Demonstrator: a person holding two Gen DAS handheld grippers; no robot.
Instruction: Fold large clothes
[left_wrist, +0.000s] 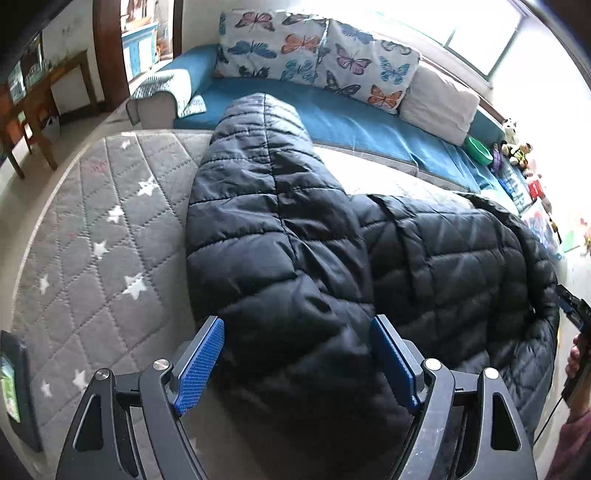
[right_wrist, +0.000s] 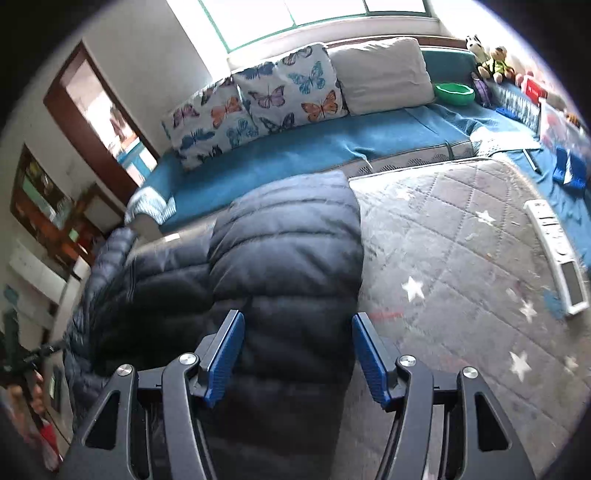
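Observation:
A large black quilted puffer jacket (left_wrist: 295, 240) lies on a grey star-patterned quilted mat (left_wrist: 103, 221). One sleeve stretches away toward the sofa and the body bunches to the right. My left gripper (left_wrist: 297, 354) is open, its blue pads on either side of the sleeve's near end, not closed on it. In the right wrist view the jacket (right_wrist: 288, 251) lies lengthwise on the mat (right_wrist: 461, 258). My right gripper (right_wrist: 297, 354) is open over its near end, holding nothing. The right gripper's tip also shows in the left wrist view (left_wrist: 572, 314).
A blue sofa (left_wrist: 351, 122) with butterfly cushions (left_wrist: 314, 55) and a white pillow (left_wrist: 439, 99) runs behind the mat. A green bowl (right_wrist: 454, 94), soft toys (right_wrist: 491, 62) and a white remote (right_wrist: 557, 254) sit at the right. A wooden table (left_wrist: 40, 96) stands far left.

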